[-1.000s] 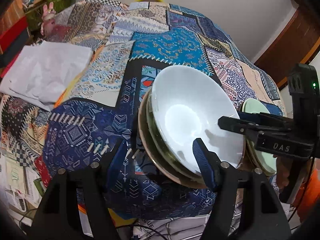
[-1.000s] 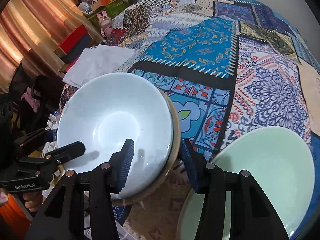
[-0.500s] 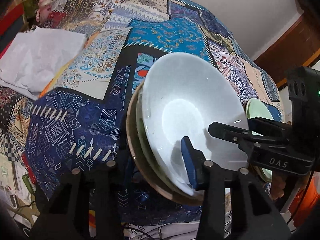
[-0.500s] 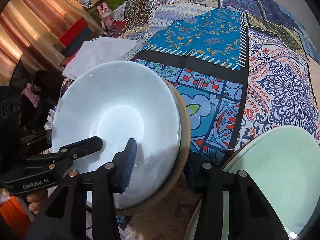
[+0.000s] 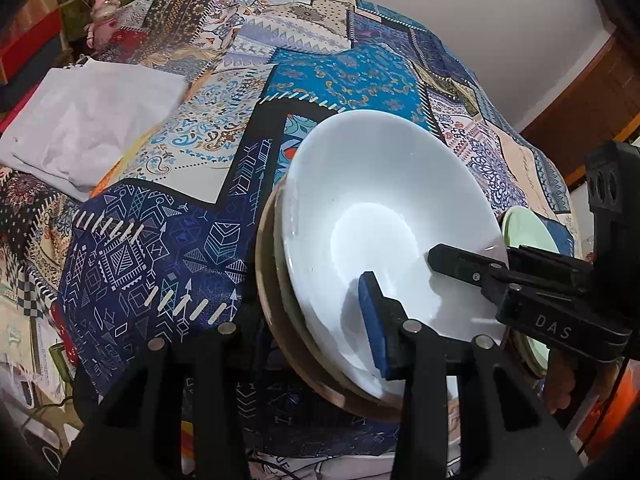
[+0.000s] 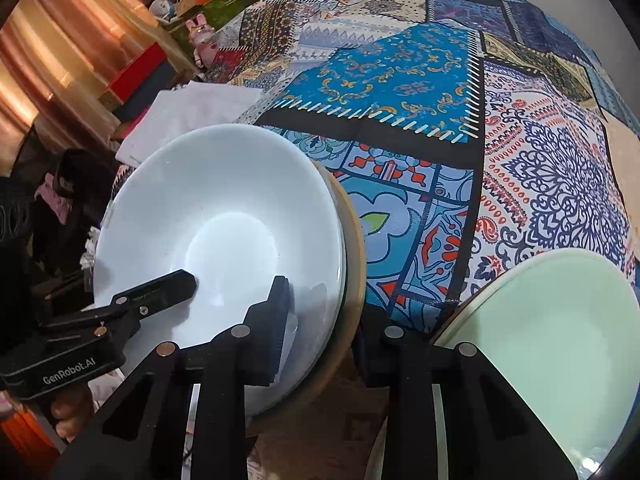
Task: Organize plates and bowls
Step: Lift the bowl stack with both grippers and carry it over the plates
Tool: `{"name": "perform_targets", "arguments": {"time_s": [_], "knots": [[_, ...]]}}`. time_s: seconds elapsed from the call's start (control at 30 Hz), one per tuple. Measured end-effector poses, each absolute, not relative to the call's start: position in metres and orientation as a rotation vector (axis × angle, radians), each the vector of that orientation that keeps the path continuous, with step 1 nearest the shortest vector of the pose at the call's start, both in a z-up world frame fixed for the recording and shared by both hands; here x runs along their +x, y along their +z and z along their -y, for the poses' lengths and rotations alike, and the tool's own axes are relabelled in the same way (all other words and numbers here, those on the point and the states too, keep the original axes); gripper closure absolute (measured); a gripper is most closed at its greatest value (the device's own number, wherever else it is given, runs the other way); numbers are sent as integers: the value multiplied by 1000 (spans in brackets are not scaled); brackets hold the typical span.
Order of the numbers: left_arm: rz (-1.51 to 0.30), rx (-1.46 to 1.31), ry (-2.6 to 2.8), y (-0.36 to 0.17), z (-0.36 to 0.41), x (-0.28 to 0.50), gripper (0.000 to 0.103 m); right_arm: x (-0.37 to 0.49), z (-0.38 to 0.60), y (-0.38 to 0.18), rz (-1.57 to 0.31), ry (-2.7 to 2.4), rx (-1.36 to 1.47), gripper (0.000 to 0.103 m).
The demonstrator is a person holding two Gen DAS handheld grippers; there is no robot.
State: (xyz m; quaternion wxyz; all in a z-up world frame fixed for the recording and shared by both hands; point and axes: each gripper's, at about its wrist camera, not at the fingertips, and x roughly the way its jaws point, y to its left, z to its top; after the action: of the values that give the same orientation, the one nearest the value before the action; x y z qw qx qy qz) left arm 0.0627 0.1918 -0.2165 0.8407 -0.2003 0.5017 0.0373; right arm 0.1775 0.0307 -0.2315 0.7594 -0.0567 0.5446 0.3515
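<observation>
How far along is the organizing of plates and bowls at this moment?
Done: a white bowl sits nested on a brown plate. In hand: left tongs and right tongs each straddle the rims of these two; whether they clamp is unclear. Left: the pale green bowl lies apart beside them, not yet stacked.

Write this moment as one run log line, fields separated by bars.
left hand-held gripper: straddles stack rim | right hand-held gripper: straddles same rim | white bowl: top of stack | green bowl: apart
</observation>
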Motion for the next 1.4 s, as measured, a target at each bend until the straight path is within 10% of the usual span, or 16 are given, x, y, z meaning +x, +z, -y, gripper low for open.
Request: {"name": "perform_targets", "arguments": {"time_s": [1.4], "knots": [[-942,-286,-24,-131,-99,81,62,174,78,-160,-1011,658,6,79]]}}
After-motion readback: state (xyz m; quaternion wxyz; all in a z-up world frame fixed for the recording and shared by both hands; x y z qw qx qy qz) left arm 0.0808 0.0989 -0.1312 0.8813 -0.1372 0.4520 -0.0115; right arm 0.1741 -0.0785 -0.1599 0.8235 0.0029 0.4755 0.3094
